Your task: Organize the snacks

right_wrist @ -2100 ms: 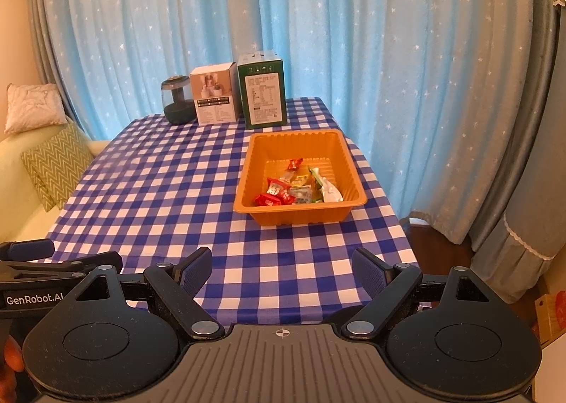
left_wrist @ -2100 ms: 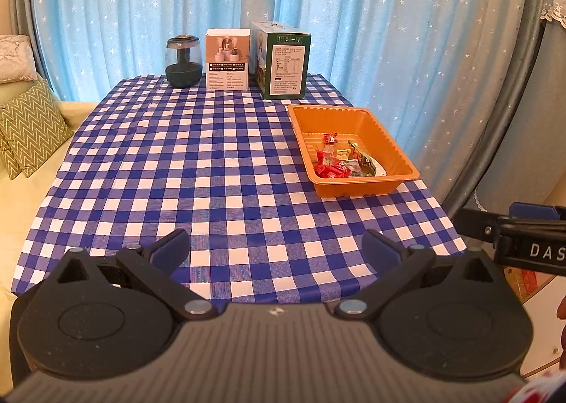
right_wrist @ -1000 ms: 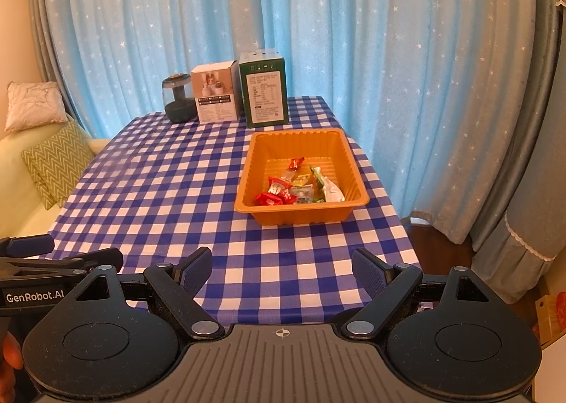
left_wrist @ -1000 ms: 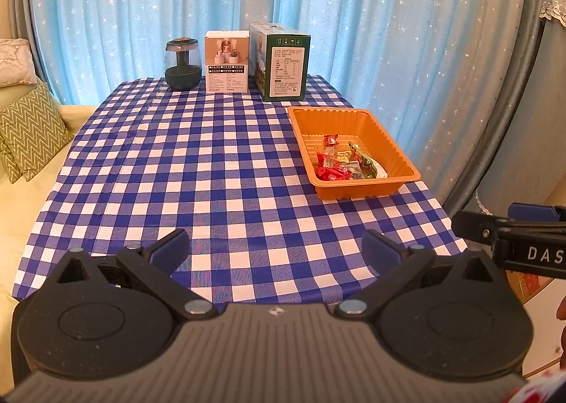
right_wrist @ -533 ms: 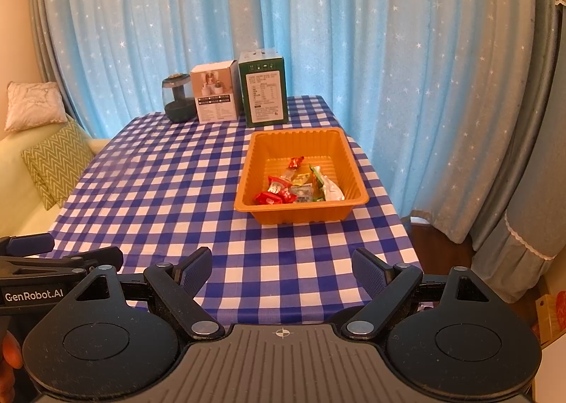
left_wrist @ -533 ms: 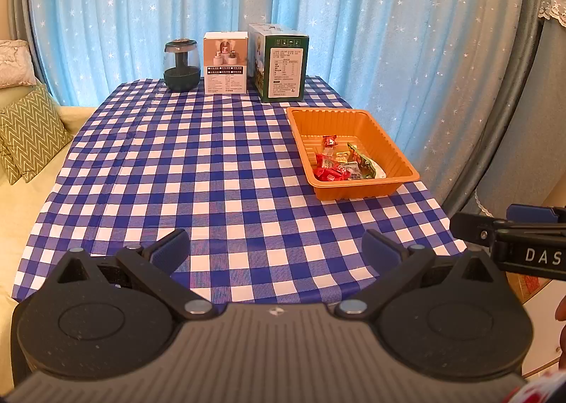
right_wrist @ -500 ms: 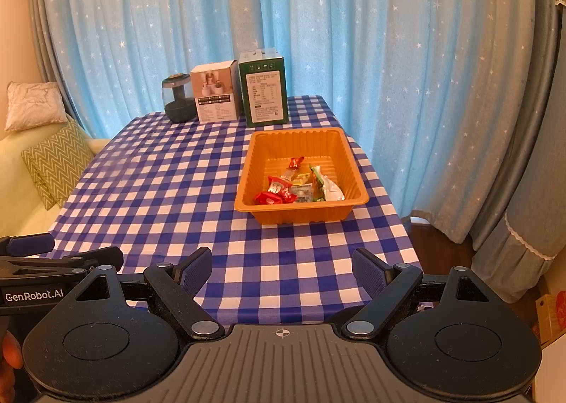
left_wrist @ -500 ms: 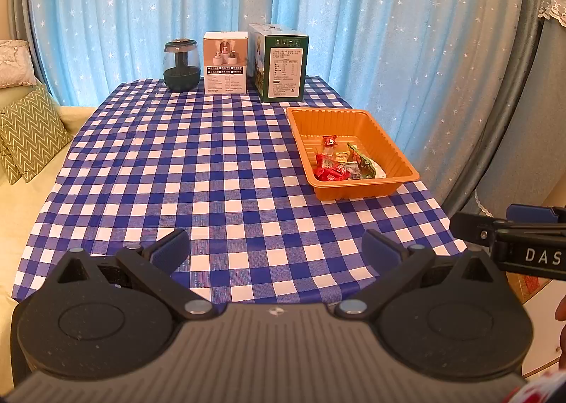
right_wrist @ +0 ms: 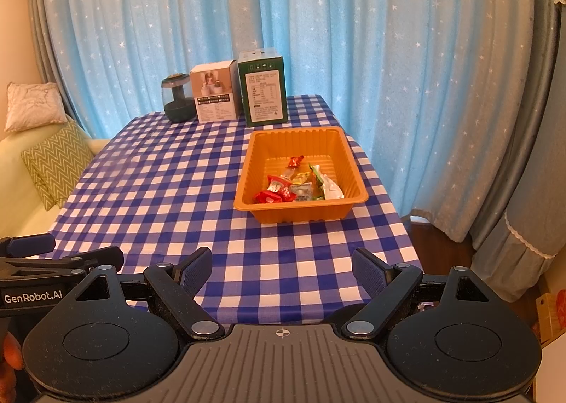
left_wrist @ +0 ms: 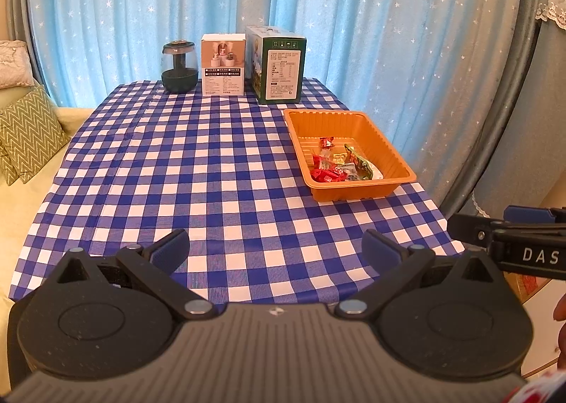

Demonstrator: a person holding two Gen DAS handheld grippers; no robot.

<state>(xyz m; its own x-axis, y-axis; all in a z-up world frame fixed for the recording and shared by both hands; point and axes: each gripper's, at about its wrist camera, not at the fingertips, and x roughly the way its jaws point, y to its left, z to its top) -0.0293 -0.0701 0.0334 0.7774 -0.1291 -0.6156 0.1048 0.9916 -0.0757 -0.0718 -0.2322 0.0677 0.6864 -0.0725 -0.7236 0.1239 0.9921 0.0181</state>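
An orange tray [left_wrist: 389,151] sits on the right side of the blue checked table, also in the right wrist view [right_wrist: 258,155]. Several wrapped snacks [left_wrist: 339,166] lie in its near half; they show in the right wrist view [right_wrist: 297,183] too. My left gripper [left_wrist: 276,251] is open and empty, held back over the table's near edge. My right gripper [right_wrist: 283,268] is open and empty, also at the near edge, well short of the tray. Each gripper shows at the side of the other's view.
At the far edge stand a dark jar [left_wrist: 178,67], a white box [left_wrist: 223,65] and a green box [left_wrist: 279,65]. Blue star curtains hang behind. A sofa with cushions [left_wrist: 24,130] is at the left. The table [left_wrist: 177,162] drops off at the right.
Both grippers have stayed nearly still, with only a slight drift back from the table. Nothing on the table has moved.
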